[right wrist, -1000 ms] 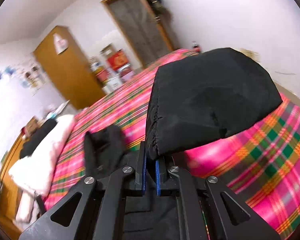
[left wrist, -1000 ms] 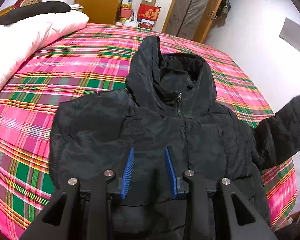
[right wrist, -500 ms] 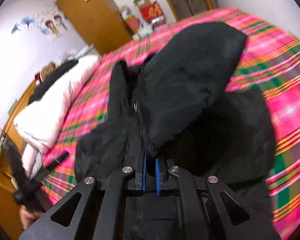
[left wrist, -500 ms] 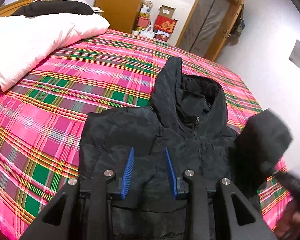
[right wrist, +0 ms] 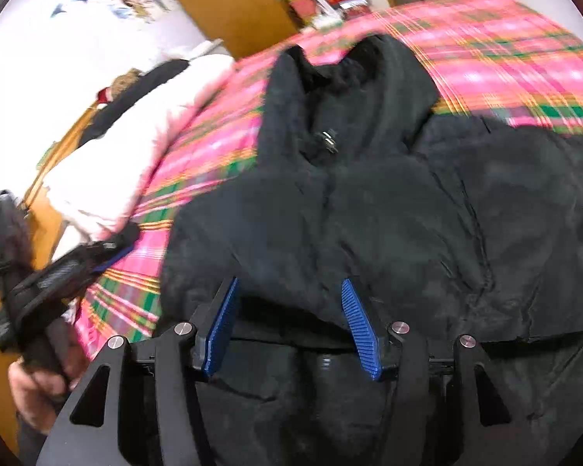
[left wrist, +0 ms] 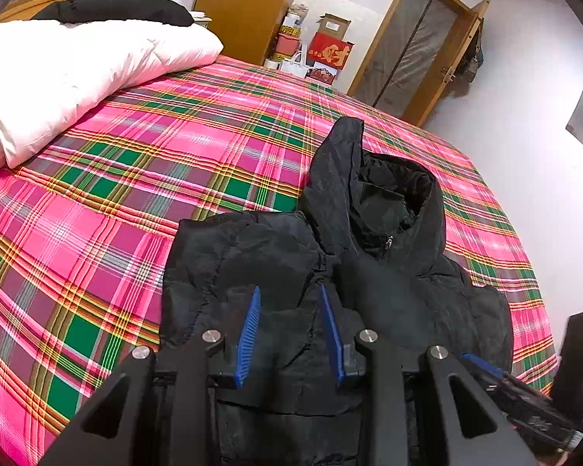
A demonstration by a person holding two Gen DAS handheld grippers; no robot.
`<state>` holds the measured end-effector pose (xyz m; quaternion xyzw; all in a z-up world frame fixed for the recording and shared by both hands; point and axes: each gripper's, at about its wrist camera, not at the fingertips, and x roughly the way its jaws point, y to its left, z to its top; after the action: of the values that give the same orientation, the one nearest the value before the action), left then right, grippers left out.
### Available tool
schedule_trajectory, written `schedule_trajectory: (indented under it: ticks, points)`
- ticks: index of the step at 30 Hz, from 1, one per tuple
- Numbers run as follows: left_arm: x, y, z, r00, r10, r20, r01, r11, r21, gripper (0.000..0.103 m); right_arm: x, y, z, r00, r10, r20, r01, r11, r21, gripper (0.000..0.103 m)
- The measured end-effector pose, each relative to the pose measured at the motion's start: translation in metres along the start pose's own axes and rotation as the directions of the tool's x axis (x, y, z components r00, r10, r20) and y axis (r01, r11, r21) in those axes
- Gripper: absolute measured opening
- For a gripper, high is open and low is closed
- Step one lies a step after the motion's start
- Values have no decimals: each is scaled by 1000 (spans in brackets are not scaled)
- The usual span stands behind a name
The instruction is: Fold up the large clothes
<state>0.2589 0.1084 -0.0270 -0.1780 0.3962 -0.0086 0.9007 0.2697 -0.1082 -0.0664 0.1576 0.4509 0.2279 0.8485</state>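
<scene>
Jaws of right gripper (right wrist: pixel 289 322) have just been opening, nothing pinched — black jacket (right wrist: pixel 388 209) lies flat just ahead on plaid bedspread (left wrist: pixel 136 178). Left gripper (left wrist: pixel 291 334) part-open, empty, above jacket front.

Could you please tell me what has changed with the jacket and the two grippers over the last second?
The right gripper carried the sleeve from out at the side across the black jacket, came down, and its jaws have just been opening, letting it go; nothing is pinched now. The left gripper stayed open and empty above the jacket, which still lies on the plaid bedspread.
</scene>
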Motion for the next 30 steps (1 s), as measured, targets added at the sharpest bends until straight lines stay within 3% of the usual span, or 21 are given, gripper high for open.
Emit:
schedule_trajectory:
  ticks: [4, 9, 11, 16, 18, 25, 27, 30]
  points:
    - [-2, 1, -1, 1000, -23, -2, 23, 1000, -9, 33, -19, -6, 3, 997, -42, 70, 42, 999, 6, 55]
    - [1, -11, -3, 994, -109, -17, 109, 994, -10, 33, -33, -50, 5, 979, -176, 107, 168, 982, 83, 51]
    - [5, -23, -6, 988, -151, -20, 151, 989, 7, 33, -26, -72, 2, 971, -226, 80, 215, 968, 132, 42]
    - [28, -64, -22, 978, -194, -70, 201, 973, 109, 33, 14, -96, -15, 974, -222, -36, 225, 964, 145, 39]
    - [40, -77, -30, 979, -176, -99, 190, 970, 150, 33, 24, -100, -21, 976, -215, -46, 219, 965, 144, 39]
    - [89, -98, -51, 989, 34, -145, 13, 950, 312, 33, 9, -102, -15, 983, -177, -54, 182, 978, 104, 39]
    - [92, -101, -54, 989, 60, -132, -11, 938, 346, 33, -16, -100, -10, 981, -190, 26, 188, 979, 76, 39]
    - [93, -100, -56, 990, 64, -127, -16, 937, 349, 33, -47, -115, 0, 960, -251, 124, 244, 967, 70, 39]
